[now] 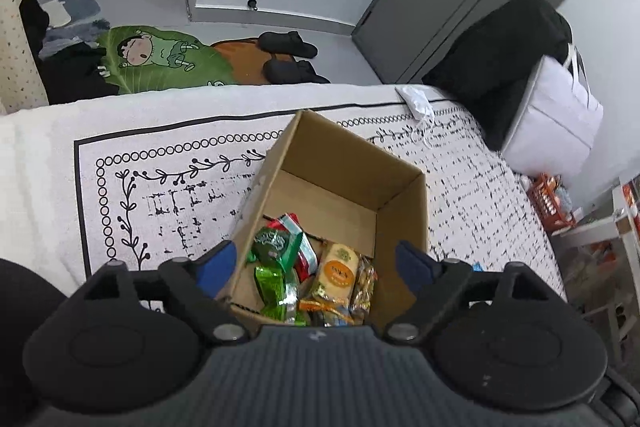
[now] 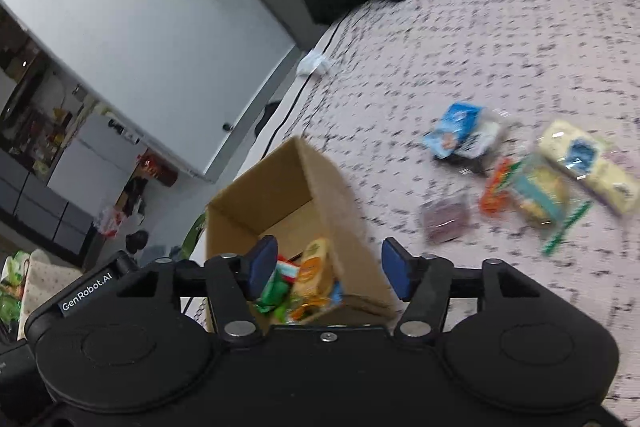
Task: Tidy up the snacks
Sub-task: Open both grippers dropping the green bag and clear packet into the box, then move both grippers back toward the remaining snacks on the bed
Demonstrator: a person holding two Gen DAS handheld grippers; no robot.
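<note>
Two grippers are hovering over the cardboard box [image 1: 340, 203], which is sitting on the patterned bed cover [image 1: 168, 187] so that you are dropping straight in. The left gripper [image 1: 316, 259] and right gripper [image 2: 328, 267] are both standing with jaws apart, gripping nothing. Several wrapped snacks [image 1: 312, 275] are lying at the box's near end. More snack packets [image 2: 532, 179] are waiting loose on the cover, well apart from the box.
</note>
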